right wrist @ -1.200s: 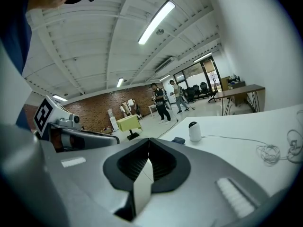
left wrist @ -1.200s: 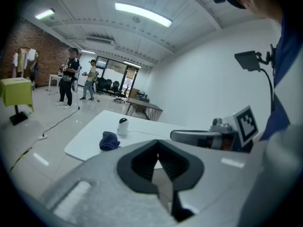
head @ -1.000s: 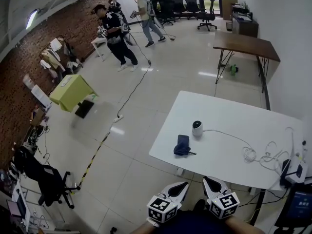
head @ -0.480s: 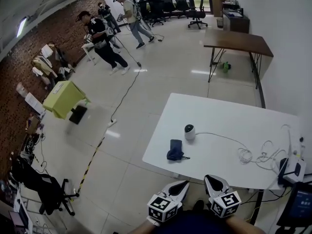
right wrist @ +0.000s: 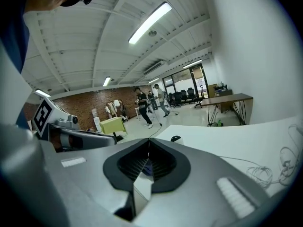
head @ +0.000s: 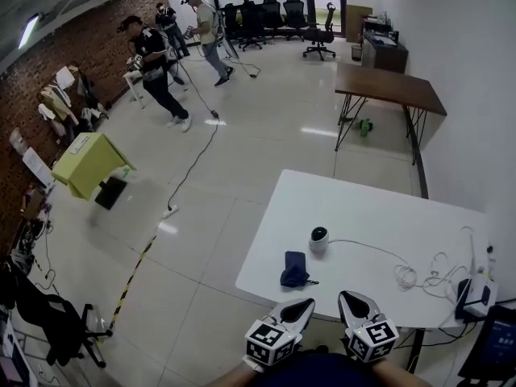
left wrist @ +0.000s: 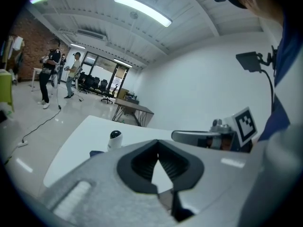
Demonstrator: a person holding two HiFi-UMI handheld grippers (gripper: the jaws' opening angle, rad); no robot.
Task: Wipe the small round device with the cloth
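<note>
Left tongs [head: 300, 307] and right tongs [head: 348, 303] hang closed and empty short of the table [head: 379, 208], so no wiping has begun: the cloth [head: 295, 269] lies untouched just near-left of the round device [head: 319, 239].

Left gripper [left wrist: 157, 142], jaws together; small round device [left wrist: 115, 140] beyond.

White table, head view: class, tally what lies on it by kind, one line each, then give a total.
Small round device: 1
Dark blue cloth: 1
Tangle of white cable: 1
White and black box at the right edge: 1
Total: 4
</note>
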